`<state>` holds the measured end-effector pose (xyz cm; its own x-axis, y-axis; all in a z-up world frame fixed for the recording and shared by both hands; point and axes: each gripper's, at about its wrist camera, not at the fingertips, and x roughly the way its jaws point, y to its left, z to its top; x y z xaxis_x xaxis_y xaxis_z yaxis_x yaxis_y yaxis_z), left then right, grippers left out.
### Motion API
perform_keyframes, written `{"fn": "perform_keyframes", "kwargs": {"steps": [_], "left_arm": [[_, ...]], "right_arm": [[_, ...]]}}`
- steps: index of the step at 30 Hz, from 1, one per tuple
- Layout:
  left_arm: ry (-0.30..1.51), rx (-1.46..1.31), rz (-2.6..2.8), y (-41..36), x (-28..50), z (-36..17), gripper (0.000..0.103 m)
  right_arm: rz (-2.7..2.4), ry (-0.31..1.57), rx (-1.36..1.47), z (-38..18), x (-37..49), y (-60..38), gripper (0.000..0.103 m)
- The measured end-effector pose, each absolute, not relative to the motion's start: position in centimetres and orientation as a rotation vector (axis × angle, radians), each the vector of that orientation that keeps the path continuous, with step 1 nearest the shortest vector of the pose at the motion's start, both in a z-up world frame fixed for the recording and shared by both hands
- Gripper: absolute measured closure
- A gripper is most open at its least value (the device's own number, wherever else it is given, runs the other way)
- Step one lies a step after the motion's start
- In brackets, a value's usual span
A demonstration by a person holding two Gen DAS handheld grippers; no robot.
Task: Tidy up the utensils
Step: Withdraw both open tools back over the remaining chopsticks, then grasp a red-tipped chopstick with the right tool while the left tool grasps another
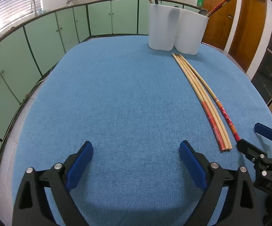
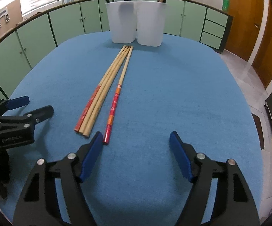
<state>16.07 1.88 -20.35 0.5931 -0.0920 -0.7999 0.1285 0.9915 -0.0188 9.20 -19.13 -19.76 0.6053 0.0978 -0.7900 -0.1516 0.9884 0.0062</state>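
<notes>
- Both jaws stand apart, empty: left gripper (image 1: 136,162), right gripper (image 2: 136,150).
- Only our right view shows the fourth chopstick's (image 2: 115,101) red end by its left pad.
- Chopsticks (image 1: 198,94) lie on our counter (image 1: 107,94), tips toward the holder (image 1: 175,30).

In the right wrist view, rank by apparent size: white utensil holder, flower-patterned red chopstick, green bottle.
1. white utensil holder
2. flower-patterned red chopstick, though it lies nearer the camera
3. green bottle, far back, so true size is unsure
</notes>
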Motion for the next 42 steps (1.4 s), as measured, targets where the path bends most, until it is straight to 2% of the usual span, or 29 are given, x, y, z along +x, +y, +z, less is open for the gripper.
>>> {"fn": "perform_keyframes", "kwargs": {"steps": [7, 9, 17, 31, 42], "left_arm": [[0.923, 0.035, -0.126, 2.3, 16.0, -20.3, 0.011], [0.923, 0.034, -0.126, 2.4, 16.0, -20.3, 0.011], [0.925, 0.050, -0.121, 2.2, 16.1, -20.3, 0.011], [0.921, 0.056, -0.260, -2.2, 15.2, -19.6, 0.011], [0.926, 0.078, -0.231, -3.3, 15.5, -20.1, 0.010]], "right_arm": [[0.211, 0.909, -0.045, -19.8, 9.0, -18.3, 0.059], [0.219, 0.907, -0.048, -19.7, 9.0, -18.1, 0.072], [0.256, 0.907, -0.065, -19.7, 9.0, -17.2, 0.097], [0.125, 0.906, 0.036, -19.8, 9.0, -23.2, 0.098], [0.128, 0.903, 0.043, -20.0, 9.1, -23.4, 0.098]]}}
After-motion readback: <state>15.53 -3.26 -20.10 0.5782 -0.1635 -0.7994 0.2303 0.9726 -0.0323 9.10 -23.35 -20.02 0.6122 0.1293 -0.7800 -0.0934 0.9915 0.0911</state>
